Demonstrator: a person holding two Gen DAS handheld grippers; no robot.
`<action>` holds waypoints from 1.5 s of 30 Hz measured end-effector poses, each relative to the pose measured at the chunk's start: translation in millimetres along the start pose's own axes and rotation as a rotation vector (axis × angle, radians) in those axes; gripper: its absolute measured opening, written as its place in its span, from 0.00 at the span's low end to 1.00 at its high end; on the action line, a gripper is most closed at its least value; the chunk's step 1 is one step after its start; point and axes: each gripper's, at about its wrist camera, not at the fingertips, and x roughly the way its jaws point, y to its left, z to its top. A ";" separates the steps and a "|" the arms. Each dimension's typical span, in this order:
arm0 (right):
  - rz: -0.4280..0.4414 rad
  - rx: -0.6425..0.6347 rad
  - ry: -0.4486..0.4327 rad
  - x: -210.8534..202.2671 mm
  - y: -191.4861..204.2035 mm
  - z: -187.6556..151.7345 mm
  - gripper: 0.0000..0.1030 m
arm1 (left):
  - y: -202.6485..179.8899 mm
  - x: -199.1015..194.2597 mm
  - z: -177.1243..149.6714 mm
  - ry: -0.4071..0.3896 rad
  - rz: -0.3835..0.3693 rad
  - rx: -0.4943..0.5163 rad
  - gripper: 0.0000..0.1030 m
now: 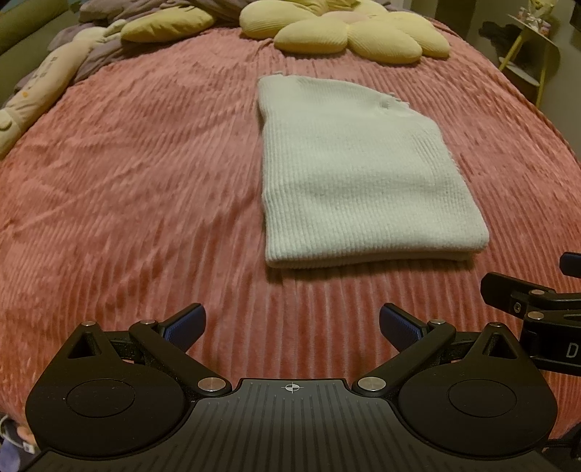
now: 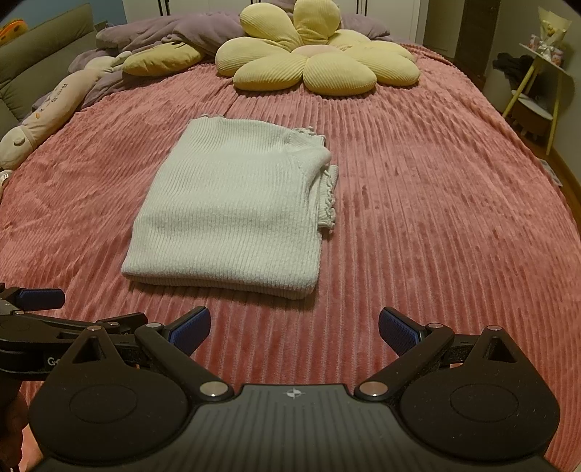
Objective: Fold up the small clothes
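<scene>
A white ribbed knit garment (image 1: 359, 174) lies folded into a flat rectangle on the pink ribbed bedspread (image 1: 127, 181). It also shows in the right wrist view (image 2: 232, 207), with a frilled edge sticking out at its right side. My left gripper (image 1: 290, 326) is open and empty, just short of the garment's near edge. My right gripper (image 2: 294, 328) is open and empty, also just short of the near edge. Each gripper shows at the edge of the other's view.
A yellow flower-shaped cushion (image 2: 319, 61) lies at the far end of the bed, with a purple quilt (image 2: 174, 32) and a long plush toy (image 2: 47, 112) at the far left. A small yellow side table (image 2: 541, 83) stands beyond the bed's right edge.
</scene>
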 end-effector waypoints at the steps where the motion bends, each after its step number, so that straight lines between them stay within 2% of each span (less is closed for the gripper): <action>1: 0.000 0.000 0.000 -0.3 0.1 0.3 0.96 | -0.3 0.0 0.1 0.000 -0.001 0.001 1.00; 35: -0.001 0.004 0.001 -1.1 -1.0 3.6 0.96 | 0.8 1.5 2.6 0.004 0.001 0.007 1.00; 45: -0.003 0.004 0.004 0.7 -3.1 5.1 0.96 | -0.7 0.3 1.2 -0.019 0.006 0.024 1.00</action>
